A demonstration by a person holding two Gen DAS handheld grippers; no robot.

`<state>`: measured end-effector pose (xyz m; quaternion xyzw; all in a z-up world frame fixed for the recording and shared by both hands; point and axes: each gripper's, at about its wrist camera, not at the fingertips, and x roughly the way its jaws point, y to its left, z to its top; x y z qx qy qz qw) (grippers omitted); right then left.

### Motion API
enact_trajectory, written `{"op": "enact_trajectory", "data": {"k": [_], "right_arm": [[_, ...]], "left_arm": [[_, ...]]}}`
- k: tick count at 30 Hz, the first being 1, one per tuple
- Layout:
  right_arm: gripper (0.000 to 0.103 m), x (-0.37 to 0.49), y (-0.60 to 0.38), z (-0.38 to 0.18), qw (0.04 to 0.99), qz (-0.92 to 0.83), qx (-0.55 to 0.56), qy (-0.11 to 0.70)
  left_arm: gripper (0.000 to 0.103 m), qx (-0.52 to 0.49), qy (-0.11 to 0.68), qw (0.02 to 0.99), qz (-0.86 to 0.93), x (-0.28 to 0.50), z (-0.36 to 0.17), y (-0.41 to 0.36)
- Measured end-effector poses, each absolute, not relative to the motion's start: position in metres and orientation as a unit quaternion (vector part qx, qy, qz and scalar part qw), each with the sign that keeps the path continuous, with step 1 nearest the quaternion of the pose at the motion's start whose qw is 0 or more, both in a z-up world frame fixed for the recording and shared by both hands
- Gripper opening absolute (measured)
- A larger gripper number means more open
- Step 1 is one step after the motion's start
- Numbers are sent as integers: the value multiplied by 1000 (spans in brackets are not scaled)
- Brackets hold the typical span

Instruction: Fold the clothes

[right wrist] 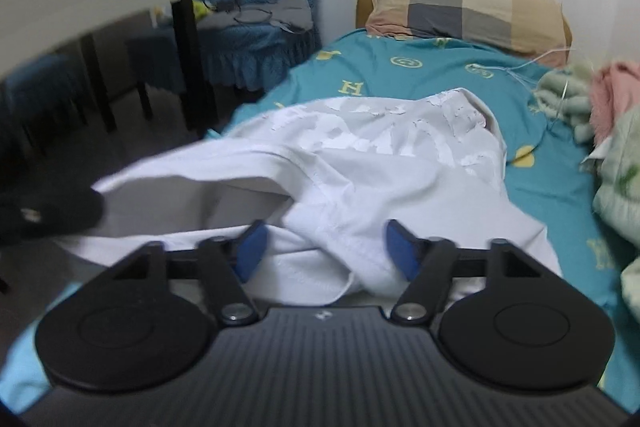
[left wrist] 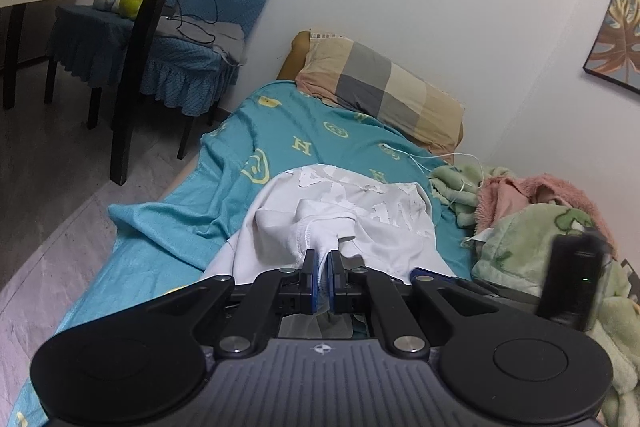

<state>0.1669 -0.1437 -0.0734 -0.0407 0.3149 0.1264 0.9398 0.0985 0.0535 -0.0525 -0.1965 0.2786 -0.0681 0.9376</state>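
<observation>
A white T-shirt with a cracked white print lies bunched on the teal bedsheet. My left gripper is shut on a fold of the white T-shirt's hem, with cloth pinched between the blue pads. In the right wrist view the same white T-shirt spreads toward the left. My right gripper is open, its blue pads wide apart with a hemmed fold of the shirt lying between them. The other gripper shows as a dark blur at the left edge.
A checked pillow lies at the bed's head against the white wall. Green and pink blankets are heaped on the right. Blue-covered chairs and a dark-legged table stand left of the bed, with grey floor between. A white cable crosses the sheet.
</observation>
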Motion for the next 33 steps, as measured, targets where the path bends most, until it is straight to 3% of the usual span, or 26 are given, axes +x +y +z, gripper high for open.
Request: {"op": "enact_trajectory", "data": {"k": [2, 3, 6, 13, 21, 26, 27, 30, 33], "right_arm": [[40, 173, -145, -81, 938, 114, -55, 323], [27, 174, -149, -84, 938, 101, -61, 327], [15, 171, -167, -77, 943, 70, -44, 323], [13, 133, -231, -21, 952, 11, 22, 305], [14, 86, -310, -9, 940, -30, 95, 325], [17, 82, -294, -11, 937, 64, 105, 328], [21, 83, -281, -13, 936, 81, 86, 331], [50, 91, -243, -31, 926, 121, 50, 353], [54, 103, -210, -52, 917, 136, 18, 374]], "left_arm": [[5, -195, 277, 938, -72, 101, -54, 51], [5, -194, 276, 939, -73, 102, -54, 50], [5, -190, 272, 941, -65, 105, -55, 48], [5, -190, 243, 948, -80, 100, -45, 47], [5, -150, 234, 954, -115, 87, -34, 24], [5, -125, 239, 955, -119, 83, -37, 13], [5, -120, 239, 956, -118, 83, -38, 12], [5, -123, 239, 957, -112, 85, -38, 15], [5, -131, 243, 956, -100, 88, -41, 20]]}}
